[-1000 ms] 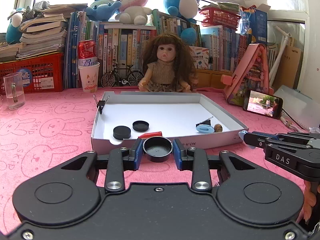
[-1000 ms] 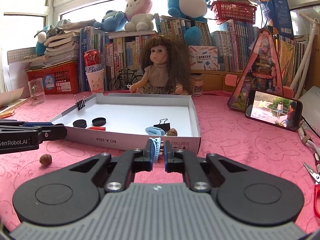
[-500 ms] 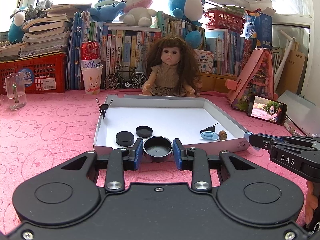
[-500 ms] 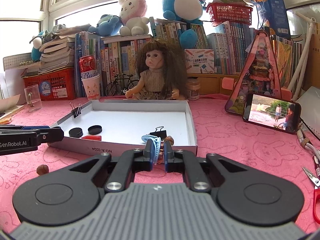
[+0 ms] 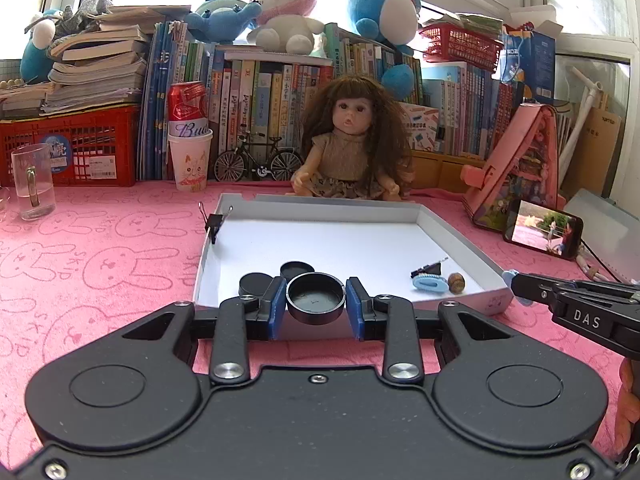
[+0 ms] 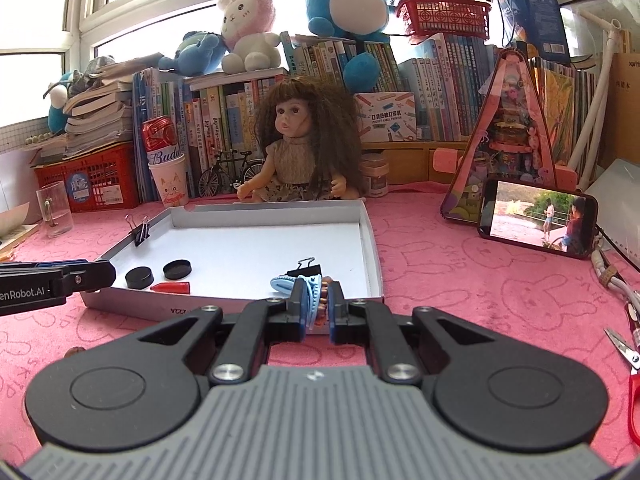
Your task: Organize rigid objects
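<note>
Mid-delivery: left gripper (image 5: 316, 299) clamped on black cap (image 5: 316, 297), lower centre, over tray (image 5: 460, 222) near edge. Right gripper (image 6: 317, 304) pinching blue clip (image 6: 310, 300) over near-right corner. Next, probably: lower, release inside.

A doll (image 5: 354, 148) sat on the pink desk (image 5: 100, 264) by the books (image 5: 256, 92). A phone (image 6: 538, 218) leaned nearby.

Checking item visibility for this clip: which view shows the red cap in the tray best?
The right wrist view: the red cap lies in plain sight near the white tray's front wall, beside two black lids. In the left wrist view it cannot be seen, probably hidden behind the left gripper.
</note>
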`<state>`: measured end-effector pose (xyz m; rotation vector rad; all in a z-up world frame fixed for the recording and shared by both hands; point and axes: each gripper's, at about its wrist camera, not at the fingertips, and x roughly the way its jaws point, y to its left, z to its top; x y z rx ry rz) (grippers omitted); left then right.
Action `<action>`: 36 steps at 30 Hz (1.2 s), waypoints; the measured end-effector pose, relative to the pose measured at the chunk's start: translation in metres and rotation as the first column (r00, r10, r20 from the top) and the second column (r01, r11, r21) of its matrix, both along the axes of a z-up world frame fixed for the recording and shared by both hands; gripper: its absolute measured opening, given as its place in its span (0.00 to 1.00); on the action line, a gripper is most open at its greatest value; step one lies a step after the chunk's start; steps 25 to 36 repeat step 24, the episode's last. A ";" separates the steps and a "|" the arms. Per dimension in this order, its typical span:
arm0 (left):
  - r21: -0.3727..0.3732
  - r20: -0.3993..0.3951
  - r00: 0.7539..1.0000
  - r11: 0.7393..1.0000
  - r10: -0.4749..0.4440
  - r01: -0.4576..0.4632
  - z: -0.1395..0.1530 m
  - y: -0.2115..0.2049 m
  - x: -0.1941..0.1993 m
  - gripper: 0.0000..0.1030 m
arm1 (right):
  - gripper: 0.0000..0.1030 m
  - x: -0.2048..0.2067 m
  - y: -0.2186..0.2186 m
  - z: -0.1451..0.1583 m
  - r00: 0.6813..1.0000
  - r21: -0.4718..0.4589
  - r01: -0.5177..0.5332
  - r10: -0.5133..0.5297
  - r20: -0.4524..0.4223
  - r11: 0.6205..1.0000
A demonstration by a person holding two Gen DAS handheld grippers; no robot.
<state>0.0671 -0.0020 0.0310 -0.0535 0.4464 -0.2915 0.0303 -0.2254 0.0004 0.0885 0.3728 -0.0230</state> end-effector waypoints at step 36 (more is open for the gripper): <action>-0.024 -0.003 0.999 0.999 0.034 -0.034 0.008 0.004 0.032 0.29 | 0.13 0.024 -0.013 0.006 1.000 0.076 0.008 -0.006 -0.025 0.997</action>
